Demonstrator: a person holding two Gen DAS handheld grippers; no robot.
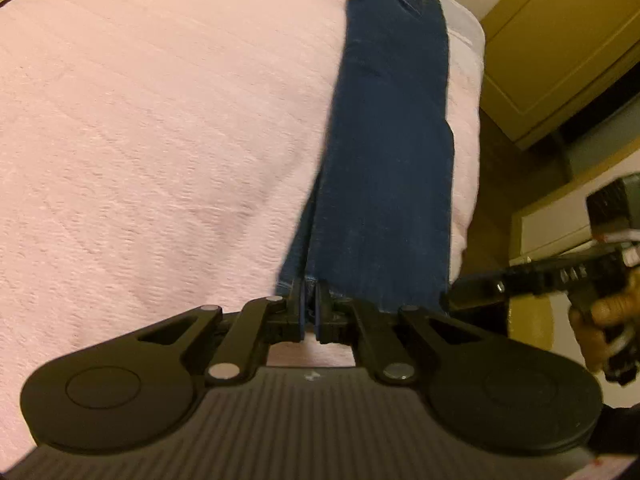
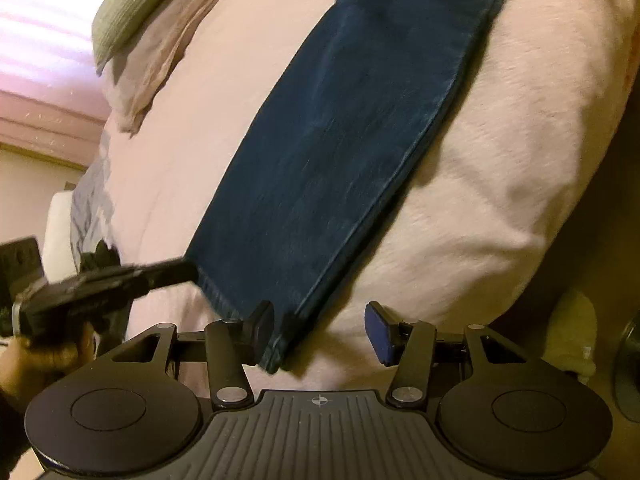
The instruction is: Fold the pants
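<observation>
**Operator:** Report the scene, largest item first.

**Inspector:** One bed (image 1: 160,120), covered in a pink spread, fills both views. On it lies one pair of dark blue jeans (image 1: 392,140), stretched lengthwise near the bed's edge. The legs appear stacked one upon the other, so the garment reads as a single long strip. The waistband lies at the far end, the hems at the near edge.

**Operator:** Task progress?

**Inspector:** Judged from the layout: the leg-over-leg fold is done. The crosswise folds, hem toward waist, are not yet made.

**Operator:** Gripper states?

**Inspector:** Two tools are present. The left gripper (image 1: 310,312) is clenched on the jeans at the hem, with denim visible between its closed fingers. The right gripper (image 2: 320,328) stands released: its jaws are wide apart, and the hem corner lies against the inner face of its left finger (image 2: 262,328). The blue pad of the other finger is clear of the cloth.

**Operator:** Remaining items, by count?

**Inspector:** One yellowish cabinet (image 1: 560,48) beyond the bed. One green pillow (image 2: 132,12), with one crumpled pinkish cloth (image 2: 168,48) just beside it, at the bed's head. One hand (image 1: 604,320) in each wrist view, gripping the opposite tool.

**Operator:** Next requirement?

**Inspector:** Probably the right gripper must close on its hem corner before any lift.
</observation>
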